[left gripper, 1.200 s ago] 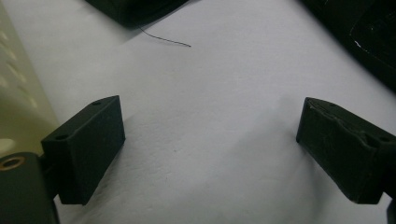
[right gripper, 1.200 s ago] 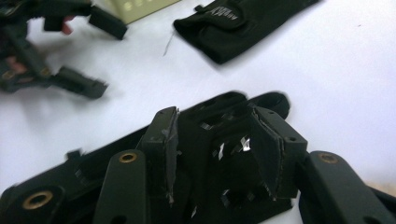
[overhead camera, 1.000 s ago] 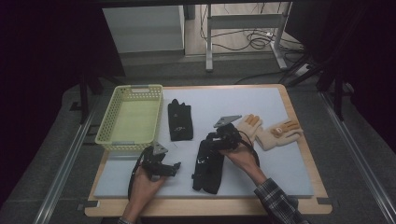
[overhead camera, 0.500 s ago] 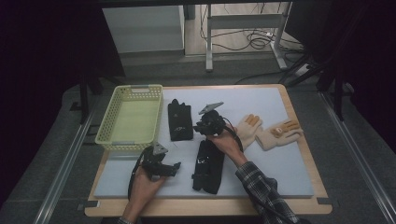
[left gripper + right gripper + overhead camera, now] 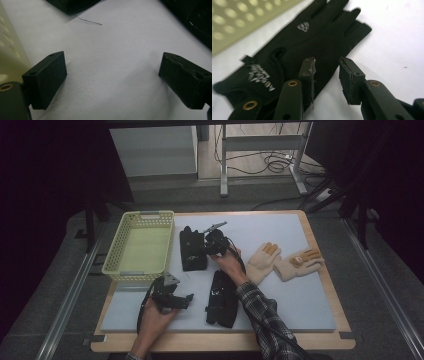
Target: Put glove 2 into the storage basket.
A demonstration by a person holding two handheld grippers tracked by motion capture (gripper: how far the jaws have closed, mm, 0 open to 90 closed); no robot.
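Two black gloves lie on the white table top: one (image 5: 191, 248) beside the basket, one (image 5: 223, 298) nearer the front edge. My right gripper (image 5: 207, 247) hovers at the right edge of the upper black glove (image 5: 312, 37). Its jaws (image 5: 327, 62) have just been opening and stand a little apart, open; the glove's edge lies under the gap and the pads do not press on it. My left gripper (image 5: 186, 298) rests low on the table near the front left, jaws (image 5: 111, 57) wide open with bare table between them.
A yellow perforated basket (image 5: 138, 222) stands empty at the left, close to the upper black glove. Two tan gloves (image 5: 263, 262) (image 5: 299, 265) lie at the right. Table legs and cables stand on the floor beyond the table's far edge.
My right gripper has travelled left from beside the tan gloves to the upper black glove. The left gripper has stayed where it was.
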